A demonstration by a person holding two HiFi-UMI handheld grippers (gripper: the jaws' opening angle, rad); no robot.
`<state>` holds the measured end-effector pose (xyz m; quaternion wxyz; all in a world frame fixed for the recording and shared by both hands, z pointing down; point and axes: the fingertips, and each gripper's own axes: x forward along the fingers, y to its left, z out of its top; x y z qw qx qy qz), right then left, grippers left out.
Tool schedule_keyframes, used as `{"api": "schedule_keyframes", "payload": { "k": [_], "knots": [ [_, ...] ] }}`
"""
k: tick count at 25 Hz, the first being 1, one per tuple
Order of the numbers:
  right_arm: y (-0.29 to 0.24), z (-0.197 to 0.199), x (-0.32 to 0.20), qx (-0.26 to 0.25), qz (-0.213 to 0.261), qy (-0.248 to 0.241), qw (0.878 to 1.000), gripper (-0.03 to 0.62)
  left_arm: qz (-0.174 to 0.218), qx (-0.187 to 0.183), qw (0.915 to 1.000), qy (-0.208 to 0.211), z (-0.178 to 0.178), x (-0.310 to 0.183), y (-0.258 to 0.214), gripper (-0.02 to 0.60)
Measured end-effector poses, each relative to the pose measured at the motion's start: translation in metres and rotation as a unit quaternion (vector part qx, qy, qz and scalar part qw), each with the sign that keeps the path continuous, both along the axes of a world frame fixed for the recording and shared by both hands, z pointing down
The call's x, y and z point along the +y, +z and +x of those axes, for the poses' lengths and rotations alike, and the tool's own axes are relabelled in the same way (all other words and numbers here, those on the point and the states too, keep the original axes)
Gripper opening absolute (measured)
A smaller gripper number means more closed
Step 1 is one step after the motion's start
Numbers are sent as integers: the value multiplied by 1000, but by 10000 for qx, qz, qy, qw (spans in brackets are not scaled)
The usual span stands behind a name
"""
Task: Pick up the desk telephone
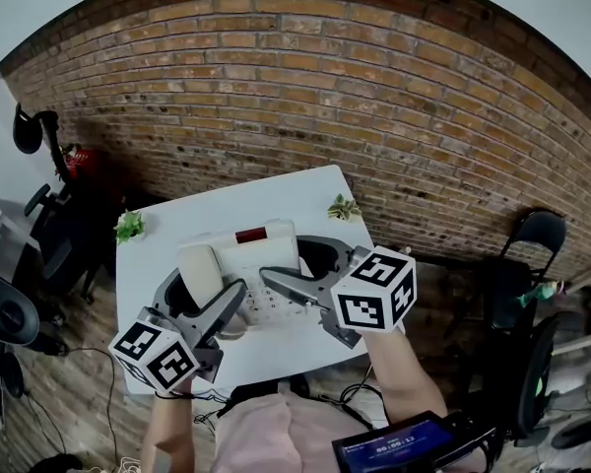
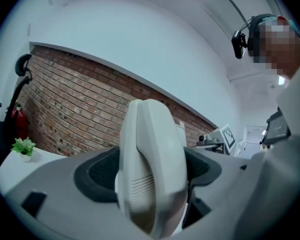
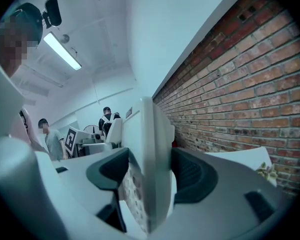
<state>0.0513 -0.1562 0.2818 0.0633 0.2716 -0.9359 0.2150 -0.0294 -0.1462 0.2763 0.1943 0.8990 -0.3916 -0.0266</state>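
The desk telephone [image 1: 251, 254] is cream-white with a dark red display and its handset resting on the left side. It hangs between both grippers above the white table [image 1: 177, 215]. My left gripper [image 1: 205, 289] is shut on the handset end; in the left gripper view the handset [image 2: 152, 154] fills the space between the dark pads [image 2: 97, 171]. My right gripper [image 1: 291, 259] is shut on the phone's right edge. In the right gripper view that edge [image 3: 152, 154] stands upright between the pads [image 3: 190, 176], with the keypad facing left.
A small potted plant [image 1: 130, 226] sits at the table's left corner and another [image 1: 344, 206] at its far right corner. A brick wall [image 1: 305, 97] runs behind the table. Black chairs [image 1: 532, 235] stand at the right, office gear at the left. People stand in the background [image 3: 49, 139].
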Motion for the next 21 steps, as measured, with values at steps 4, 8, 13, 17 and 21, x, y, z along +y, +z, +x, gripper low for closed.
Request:
{"api": "schedule_keyframes", "payload": {
  "k": [4, 8, 13, 17, 21],
  "knots": [
    [0, 2, -1, -19, -19, -1, 10000, 275, 3, -14, 10000, -20, 2, -2, -2, 397],
    [-1, 5, -3, -34, -10, -13, 10000, 275, 15, -30, 10000, -50, 5, -3, -3, 396],
    [0, 7, -6, -43, 7, -5, 10000, 275, 16, -44, 10000, -64, 7, -6, -1, 396],
    [1, 8, -7, -34, 11, -3, 10000, 275, 11, -62, 10000, -59, 8, -7, -1, 394],
    [0, 10, -8, -35, -2, -22, 10000, 275, -4, -81, 9999, -81, 10, -8, -2, 394]
  ]
}}
